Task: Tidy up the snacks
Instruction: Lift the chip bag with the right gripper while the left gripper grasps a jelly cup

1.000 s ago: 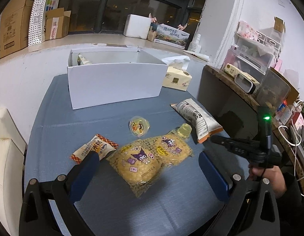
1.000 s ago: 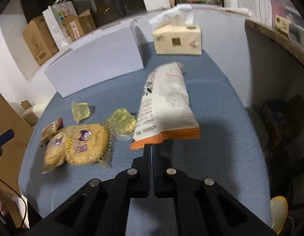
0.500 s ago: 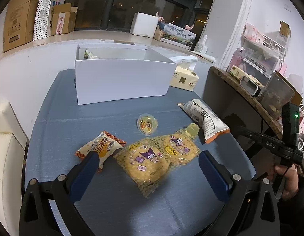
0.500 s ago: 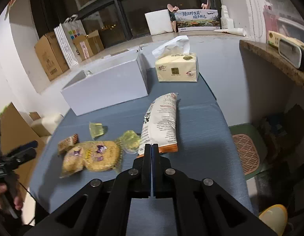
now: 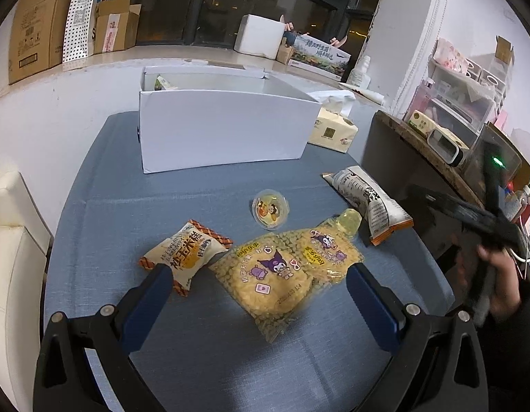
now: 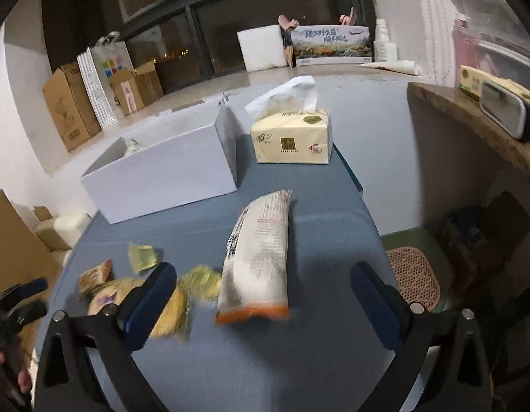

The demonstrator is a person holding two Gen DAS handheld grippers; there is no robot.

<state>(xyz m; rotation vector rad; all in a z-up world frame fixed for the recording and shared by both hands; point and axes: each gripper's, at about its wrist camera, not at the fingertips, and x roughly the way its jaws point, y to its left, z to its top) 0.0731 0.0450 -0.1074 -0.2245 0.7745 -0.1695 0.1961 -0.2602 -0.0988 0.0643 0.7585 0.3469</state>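
My right hand-held gripper (image 6: 261, 295), jaws just sprung wide and empty, hovers over the long chip bag (image 6: 256, 257) near the white box (image 6: 169, 175); a shallow pinch could slip.

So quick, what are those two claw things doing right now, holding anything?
Left gripper: open, holding nothing.
Right gripper: jaws have just been opening; open now, holding nothing, the long snack bag lying between them.

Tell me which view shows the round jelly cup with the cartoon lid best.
The left wrist view. There the jelly cup sits sharp and unobstructed on the blue table, lid picture facing the camera. The right wrist view shows it only from the side, as a small blurred yellowish shape, its lid unreadable.
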